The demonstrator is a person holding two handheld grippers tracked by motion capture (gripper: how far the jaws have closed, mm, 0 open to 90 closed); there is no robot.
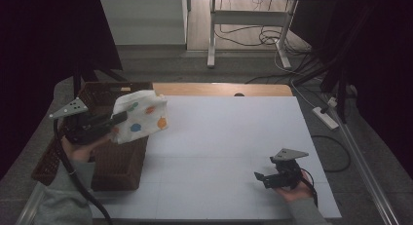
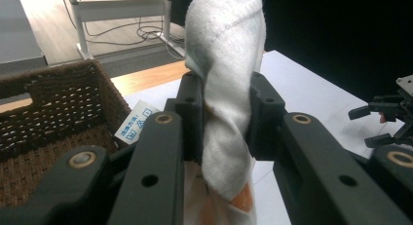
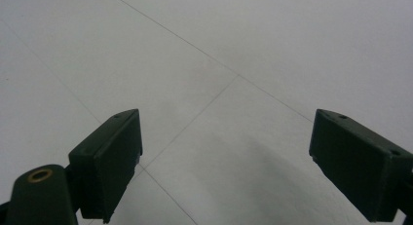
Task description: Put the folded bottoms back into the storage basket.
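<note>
A folded white cloth with coloured dots (image 1: 140, 116) is clamped in the left gripper (image 1: 118, 119), held up above the right edge of the brown wicker basket (image 1: 117, 164) at the table's left. The right gripper (image 1: 261, 178), jaws spread wide and holding nothing, rests near right on the white table (image 1: 224, 147).

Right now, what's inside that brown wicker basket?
The basket shows a bare woven floor in the left gripper view. The folded spotted cloth, clamped in the left gripper, hangs over its near edge and hides that corner.
</note>
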